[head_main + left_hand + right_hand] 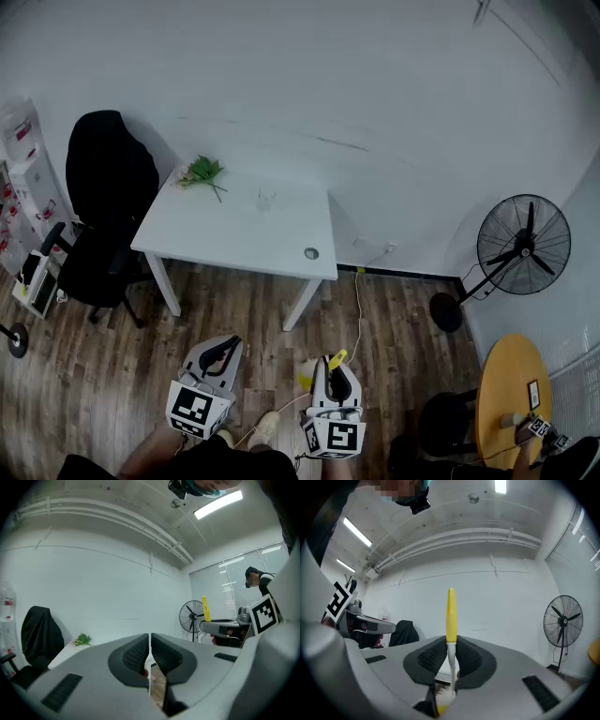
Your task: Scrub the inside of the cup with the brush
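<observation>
Right gripper view: the right gripper (450, 657) pinches the light, stiff brush (451, 616) at its thin neck. The left gripper (150, 654) is closed and empty. The cup (265, 200), seemingly fragile, slippery glass, stands well apart on the table (225, 242).

Brush (451, 616) showing yellow handle, white neck, white bristles. Right tongs (450, 656) showing grey shells, black ribbed pads (429, 656). Table (234, 234) showing white; leaves (202, 172) on it showing green; chair (108, 178) left of it, fan (523, 246) right of it, black; floor (94, 375) beneath, brown wood-grain.
</observation>
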The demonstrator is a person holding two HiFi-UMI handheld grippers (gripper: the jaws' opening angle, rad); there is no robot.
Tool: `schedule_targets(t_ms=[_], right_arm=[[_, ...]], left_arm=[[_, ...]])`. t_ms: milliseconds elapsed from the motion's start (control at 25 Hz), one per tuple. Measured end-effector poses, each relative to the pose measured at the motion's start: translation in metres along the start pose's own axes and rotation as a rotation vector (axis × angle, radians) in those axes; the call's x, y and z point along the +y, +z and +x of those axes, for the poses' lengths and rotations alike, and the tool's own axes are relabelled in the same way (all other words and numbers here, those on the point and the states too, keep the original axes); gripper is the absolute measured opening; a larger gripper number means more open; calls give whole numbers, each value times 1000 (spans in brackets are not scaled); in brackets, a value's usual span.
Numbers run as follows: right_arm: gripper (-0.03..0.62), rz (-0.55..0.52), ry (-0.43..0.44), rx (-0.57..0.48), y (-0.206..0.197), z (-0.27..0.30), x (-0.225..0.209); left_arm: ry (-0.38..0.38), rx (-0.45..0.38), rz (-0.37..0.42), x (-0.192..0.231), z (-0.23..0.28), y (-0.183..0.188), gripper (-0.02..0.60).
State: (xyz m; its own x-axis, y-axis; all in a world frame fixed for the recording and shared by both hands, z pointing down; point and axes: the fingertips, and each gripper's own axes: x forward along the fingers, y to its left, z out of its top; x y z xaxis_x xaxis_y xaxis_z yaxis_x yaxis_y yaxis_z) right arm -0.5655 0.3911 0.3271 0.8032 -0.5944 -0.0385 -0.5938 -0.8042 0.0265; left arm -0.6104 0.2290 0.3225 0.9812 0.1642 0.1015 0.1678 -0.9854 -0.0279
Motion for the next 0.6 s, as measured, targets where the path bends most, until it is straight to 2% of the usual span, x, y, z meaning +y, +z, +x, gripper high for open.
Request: schedule_targets(t_ms=[240,600], right_arm=[[71,33,-20,-10,-4,13,-22],[71,19,-47,-6,-9,42,-91]], left_arm=[[-18,-4,4,-3,31,-1,35],[-59,-6,-2,-28,106,5,34]])
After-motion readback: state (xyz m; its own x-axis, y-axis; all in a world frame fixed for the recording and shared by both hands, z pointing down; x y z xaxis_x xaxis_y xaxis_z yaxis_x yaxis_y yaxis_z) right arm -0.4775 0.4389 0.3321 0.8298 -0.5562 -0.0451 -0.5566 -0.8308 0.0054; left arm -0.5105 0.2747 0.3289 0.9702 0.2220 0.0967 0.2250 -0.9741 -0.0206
